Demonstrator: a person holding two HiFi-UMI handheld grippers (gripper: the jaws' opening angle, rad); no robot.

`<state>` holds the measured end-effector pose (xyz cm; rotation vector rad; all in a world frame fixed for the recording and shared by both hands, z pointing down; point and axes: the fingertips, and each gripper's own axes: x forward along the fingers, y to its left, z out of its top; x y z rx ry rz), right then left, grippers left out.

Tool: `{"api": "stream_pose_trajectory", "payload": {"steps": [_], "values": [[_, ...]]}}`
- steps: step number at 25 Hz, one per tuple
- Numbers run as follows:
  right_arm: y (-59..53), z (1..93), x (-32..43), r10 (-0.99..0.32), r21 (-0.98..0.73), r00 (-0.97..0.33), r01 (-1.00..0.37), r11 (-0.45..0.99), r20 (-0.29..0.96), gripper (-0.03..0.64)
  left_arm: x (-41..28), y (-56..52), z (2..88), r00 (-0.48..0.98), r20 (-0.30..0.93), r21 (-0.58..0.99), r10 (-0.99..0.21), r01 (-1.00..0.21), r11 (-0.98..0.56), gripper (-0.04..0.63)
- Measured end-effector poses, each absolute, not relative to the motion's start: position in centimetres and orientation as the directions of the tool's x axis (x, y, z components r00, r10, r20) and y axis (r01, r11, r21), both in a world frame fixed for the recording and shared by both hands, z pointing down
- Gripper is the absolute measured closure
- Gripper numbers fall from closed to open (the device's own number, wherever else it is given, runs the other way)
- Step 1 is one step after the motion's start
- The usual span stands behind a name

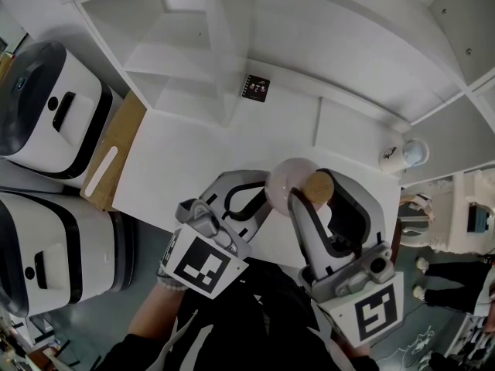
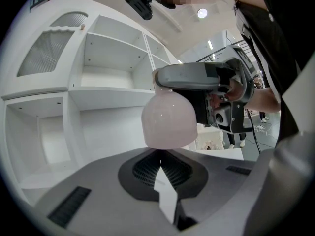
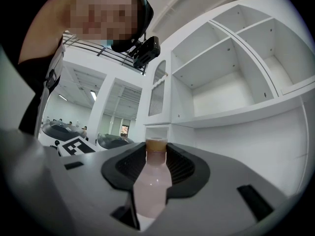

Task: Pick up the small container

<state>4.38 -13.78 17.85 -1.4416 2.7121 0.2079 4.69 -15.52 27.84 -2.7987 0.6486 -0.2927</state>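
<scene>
My right gripper [image 1: 311,198] is clamped on the bottle [image 1: 286,182], which is clear above the counter's [image 1: 178,168] front edge. The left gripper [image 1: 259,201] sits just beside it, jaws nearly together and empty. Recommended: keep the squeeze steady and the bottle level.

Right gripper [image 1: 315,190] is clamped on the neck of the bottle [image 1: 288,178]. Left gripper [image 1: 261,198] sits close beside it, jaws together and empty, tips pointing at the bottle's round body.
</scene>
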Motion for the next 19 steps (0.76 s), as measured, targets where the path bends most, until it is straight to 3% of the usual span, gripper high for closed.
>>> {"api": "stream_pose_trajectory", "payload": {"steps": [19], "values": [[-13.54,18.08,4.17,-0.823,0.084,-0.557,-0.831,0.550,-0.111,0.483,4.42,-15.16,28.10,0.879,0.142,-0.275,-0.455,-0.407,-0.871,0.594]]}}
